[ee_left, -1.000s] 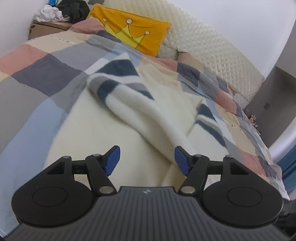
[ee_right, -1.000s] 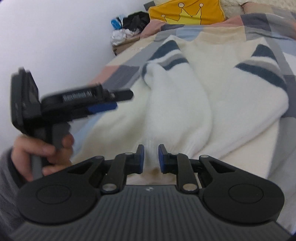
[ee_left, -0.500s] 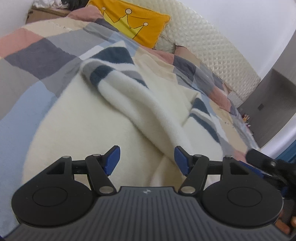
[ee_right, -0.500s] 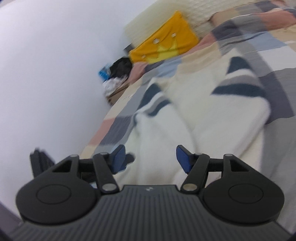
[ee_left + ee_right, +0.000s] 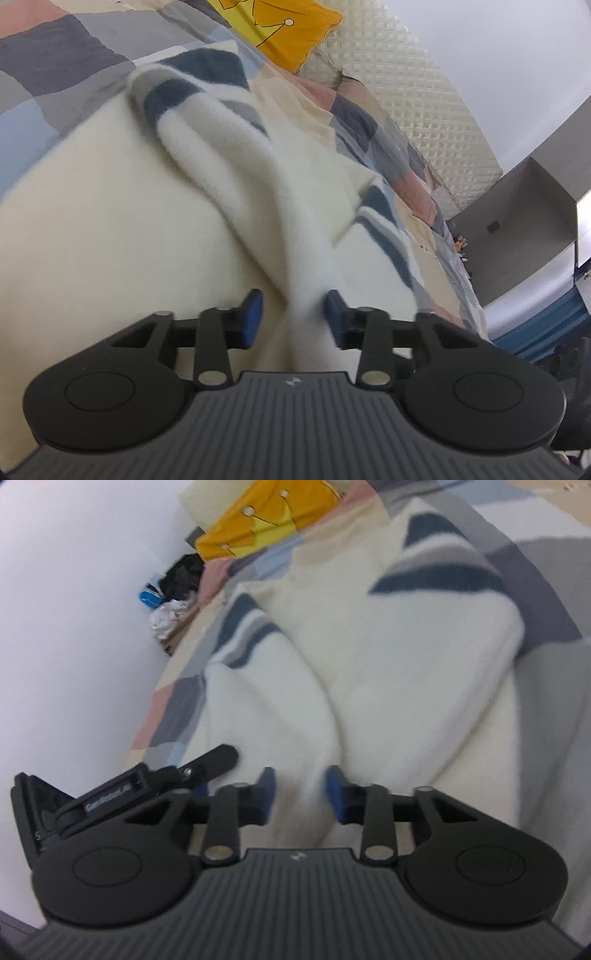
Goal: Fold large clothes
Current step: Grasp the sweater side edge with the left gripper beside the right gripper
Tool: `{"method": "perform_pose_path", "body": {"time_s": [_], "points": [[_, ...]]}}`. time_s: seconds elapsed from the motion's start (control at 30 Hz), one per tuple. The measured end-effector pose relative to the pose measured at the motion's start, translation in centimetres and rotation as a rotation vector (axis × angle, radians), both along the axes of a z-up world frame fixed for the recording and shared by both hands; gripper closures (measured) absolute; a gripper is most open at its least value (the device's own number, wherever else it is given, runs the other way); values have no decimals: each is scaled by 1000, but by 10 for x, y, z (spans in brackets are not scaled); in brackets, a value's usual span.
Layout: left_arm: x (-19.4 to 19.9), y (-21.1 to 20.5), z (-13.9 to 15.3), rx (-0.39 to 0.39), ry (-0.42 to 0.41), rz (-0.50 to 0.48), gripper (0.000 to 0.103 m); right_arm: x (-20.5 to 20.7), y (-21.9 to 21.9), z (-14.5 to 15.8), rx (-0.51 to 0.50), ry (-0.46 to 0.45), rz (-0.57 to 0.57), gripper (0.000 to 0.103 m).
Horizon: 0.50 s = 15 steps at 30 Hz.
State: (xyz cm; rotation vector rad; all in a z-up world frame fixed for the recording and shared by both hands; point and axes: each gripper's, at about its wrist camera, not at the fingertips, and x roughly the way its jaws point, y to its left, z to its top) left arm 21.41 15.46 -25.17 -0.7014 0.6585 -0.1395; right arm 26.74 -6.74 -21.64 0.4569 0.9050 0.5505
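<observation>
Cream fleece sweater [image 5: 110, 229] on bed [image 5: 55, 66], hem between closing fingers of left gripper [image 5: 293, 315] and right gripper [image 5: 299, 794], not visibly clamped; next, firm pinch, then lift to fold.

We see one cream fleece sweater [image 5: 122, 236] lying flat on the bed, body spread wide. Navy and grey stripes band both shoulders, at 11 o'clock and 3 o'clock in the left wrist view. The near sleeve [image 5: 258, 177] is folded diagonally over the body, from the striped shoulder at 11 o'clock to the cuff at 6 o'clock. The other sleeve [image 5: 436, 657] crosses in from 2 o'clock in the right wrist view. Both sleeves meet low center. The fabric looks thick, soft and slightly rumpled.
</observation>
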Motion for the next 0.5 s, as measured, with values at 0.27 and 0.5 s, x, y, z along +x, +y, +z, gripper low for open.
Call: {"method": "perform_pose_path", "body": {"time_s": [0.27, 0.5], "points": [[-9, 16, 2, -68, 56, 116, 94, 1, 4, -1, 7, 12, 22, 79], [-32, 11, 9, -10, 138, 112, 95, 4, -3, -8, 48, 78, 2, 75]]}}
